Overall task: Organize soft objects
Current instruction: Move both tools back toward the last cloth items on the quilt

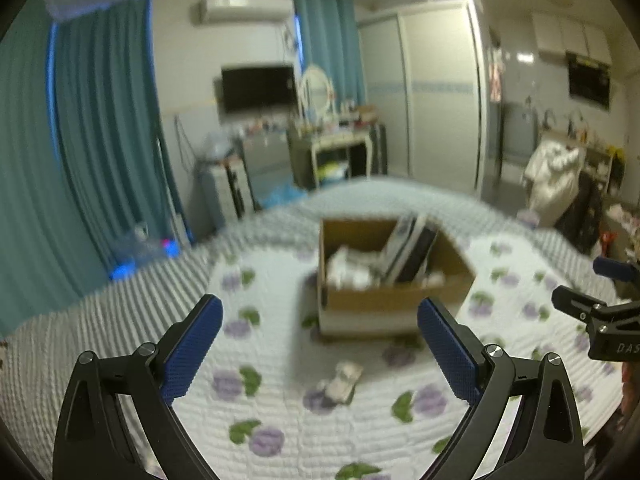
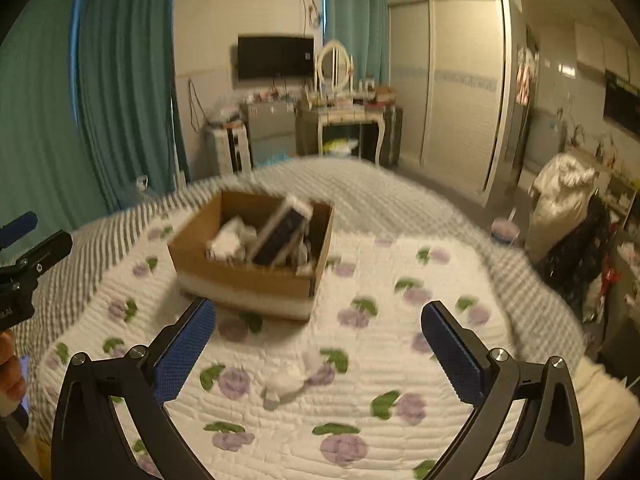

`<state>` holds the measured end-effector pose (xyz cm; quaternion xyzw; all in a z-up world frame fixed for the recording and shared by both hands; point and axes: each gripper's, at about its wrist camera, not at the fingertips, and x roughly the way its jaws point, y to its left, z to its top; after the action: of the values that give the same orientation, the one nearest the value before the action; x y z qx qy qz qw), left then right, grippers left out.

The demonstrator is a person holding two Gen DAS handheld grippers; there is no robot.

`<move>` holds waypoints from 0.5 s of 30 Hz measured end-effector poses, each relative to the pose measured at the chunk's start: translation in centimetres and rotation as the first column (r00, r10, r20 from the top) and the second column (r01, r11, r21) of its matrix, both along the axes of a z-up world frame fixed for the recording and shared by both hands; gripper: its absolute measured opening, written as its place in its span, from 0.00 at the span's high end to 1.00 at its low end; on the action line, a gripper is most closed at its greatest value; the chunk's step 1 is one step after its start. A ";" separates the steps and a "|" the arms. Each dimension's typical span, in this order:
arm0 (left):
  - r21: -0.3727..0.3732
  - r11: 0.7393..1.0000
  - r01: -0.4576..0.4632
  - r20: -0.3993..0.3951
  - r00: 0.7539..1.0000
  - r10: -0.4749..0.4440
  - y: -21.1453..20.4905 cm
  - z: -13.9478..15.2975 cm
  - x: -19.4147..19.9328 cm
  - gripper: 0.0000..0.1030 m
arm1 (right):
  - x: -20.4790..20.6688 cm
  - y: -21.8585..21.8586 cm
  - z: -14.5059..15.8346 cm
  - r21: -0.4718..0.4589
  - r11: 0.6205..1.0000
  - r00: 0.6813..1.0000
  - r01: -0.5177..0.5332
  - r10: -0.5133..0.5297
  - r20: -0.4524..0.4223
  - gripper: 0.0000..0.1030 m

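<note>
Through the left wrist camera, my left gripper (image 1: pixel 320 348) hangs over the bed with its blue pads spread wide and nothing between them. A small pale soft object (image 1: pixel 340 382) lies on the floral quilt (image 1: pixel 280 420), between the fingers in view and short of the cardboard box (image 1: pixel 388 276). Its long axis seems to run from near-left to far-right, though the blur leaves me unsure. The box sits further toward the foot of the bed, open at the top, with white soft items (image 1: pixel 348 268) on its left side and a dark flat piece (image 1: pixel 416 252) leaning upright on its right. Bare quilt lies on both sides of the soft object. At the right edge the other gripper is only partly in frame.

From the right wrist camera, my right gripper (image 2: pixel 318 350) is likewise spread and holding nothing. The soft object (image 2: pixel 286 380) lies crumpled on the quilt (image 2: pixel 400 360), its length running near-left to far-right, well apart from the box (image 2: pixel 252 264). The box sits left of centre, one corner turned toward me. Quilt stays open to the right as far as the striped blanket (image 2: pixel 520 280) along the bed's edge. The left gripper's tip is cut off at the left border.
</note>
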<state>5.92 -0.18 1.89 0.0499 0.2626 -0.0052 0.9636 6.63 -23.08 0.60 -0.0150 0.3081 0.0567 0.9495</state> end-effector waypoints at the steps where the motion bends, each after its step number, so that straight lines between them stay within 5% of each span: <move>1: 0.002 1.000 -0.002 -0.027 1.000 0.002 0.1 -1.0 0.5 0.03 | 0.6 0.2 -1.1 0.002 1.000 1.000 -0.003 0.003 -0.019 0.00; 8: 0.001 1.000 0.024 -0.160 0.987 -0.023 0.6 -8.5 4.2 0.03 | 4.5 1.7 -9.8 0.005 0.999 0.980 -0.033 0.033 -0.197 0.02; 15: -0.030 0.998 0.056 -0.280 0.958 -0.062 0.9 -13.9 6.2 0.05 | 6.6 2.6 -16.1 0.010 0.998 0.946 -0.056 0.056 -0.318 0.32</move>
<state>12.07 0.69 -12.06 0.0462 0.3950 -0.0438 0.9165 13.21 -20.46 -15.47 -0.0140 0.4568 0.0854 0.8854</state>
